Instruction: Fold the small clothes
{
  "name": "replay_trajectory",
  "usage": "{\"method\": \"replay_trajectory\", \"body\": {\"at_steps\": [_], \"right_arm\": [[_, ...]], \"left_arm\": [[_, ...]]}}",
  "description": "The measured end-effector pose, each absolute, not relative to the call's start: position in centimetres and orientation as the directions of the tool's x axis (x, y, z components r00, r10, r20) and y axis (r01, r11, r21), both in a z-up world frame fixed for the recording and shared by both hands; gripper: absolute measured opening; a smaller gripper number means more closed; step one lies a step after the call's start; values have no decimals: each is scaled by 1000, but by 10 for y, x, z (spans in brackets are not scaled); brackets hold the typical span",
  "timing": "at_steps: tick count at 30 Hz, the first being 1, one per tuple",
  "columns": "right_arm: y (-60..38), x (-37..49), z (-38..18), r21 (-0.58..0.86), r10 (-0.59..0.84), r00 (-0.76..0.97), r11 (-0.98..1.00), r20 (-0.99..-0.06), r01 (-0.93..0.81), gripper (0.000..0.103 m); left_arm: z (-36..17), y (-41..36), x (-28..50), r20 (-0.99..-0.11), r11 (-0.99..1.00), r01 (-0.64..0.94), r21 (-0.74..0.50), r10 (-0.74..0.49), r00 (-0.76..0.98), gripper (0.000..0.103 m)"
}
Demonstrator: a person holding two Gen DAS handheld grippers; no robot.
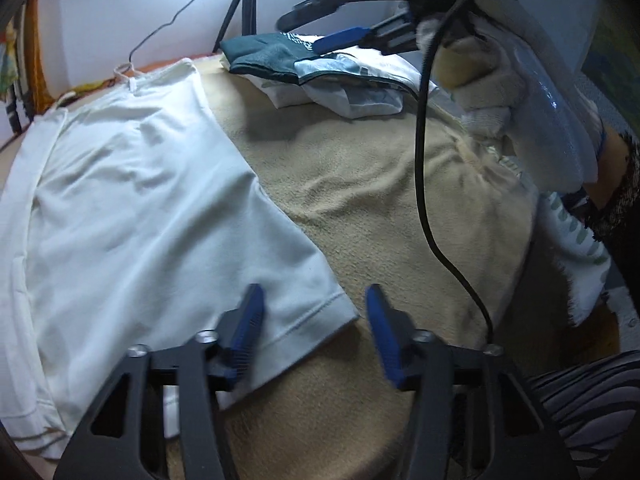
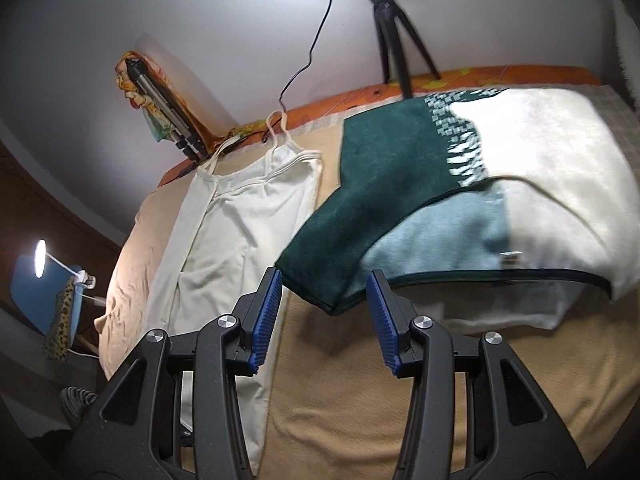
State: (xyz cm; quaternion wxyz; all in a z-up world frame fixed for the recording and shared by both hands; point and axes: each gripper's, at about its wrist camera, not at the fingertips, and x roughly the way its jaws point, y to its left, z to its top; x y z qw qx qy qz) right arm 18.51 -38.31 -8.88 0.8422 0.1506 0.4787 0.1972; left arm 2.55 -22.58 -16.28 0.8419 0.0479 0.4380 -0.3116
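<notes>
A white strappy top [image 1: 132,208] lies flat on the tan blanket [image 1: 380,184]; it also shows in the right wrist view [image 2: 236,216], straps at the far end. My left gripper [image 1: 314,304] is open just above the top's near hem corner, empty. My right gripper [image 2: 324,288] is open and empty, close to the near edge of a green, blue and white garment [image 2: 400,200] on a pile. In the left wrist view the right gripper [image 1: 352,36] hovers over that pile [image 1: 320,72] at the back.
A black tripod [image 2: 394,24] and a cable [image 2: 312,40] stand by the white wall at the back. A second tripod [image 2: 160,104] leans at the far left corner. A lamp [image 2: 40,264] glows low on the left. The right gripper's black cable [image 1: 424,160] hangs over the blanket.
</notes>
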Motion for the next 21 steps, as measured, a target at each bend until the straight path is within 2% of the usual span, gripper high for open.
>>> {"method": "replay_trajectory", "body": {"at_steps": [1, 2, 8, 14, 21], "right_arm": [[-377, 190, -94, 460, 494, 448, 867, -745, -192, 47], [-372, 194, -98, 476, 510, 434, 858, -743, -192, 47], [-334, 222, -121, 544, 575, 363, 817, -734, -193, 47], [-311, 264, -122, 491, 496, 401, 862, -770, -123, 47], [-302, 317, -150, 391, 367, 414, 920, -833, -30, 47]], "left_arm": [[-164, -225, 29, -766, 802, 566, -193, -483, 424, 14], [-164, -222, 31, -760, 795, 566, -216, -501, 414, 7], [-157, -202, 37, -729, 781, 538, -316, -563, 390, 4], [-150, -189, 42, -700, 775, 509, -374, -596, 394, 4], [-147, -184, 44, -683, 768, 502, -398, -613, 396, 4]]}}
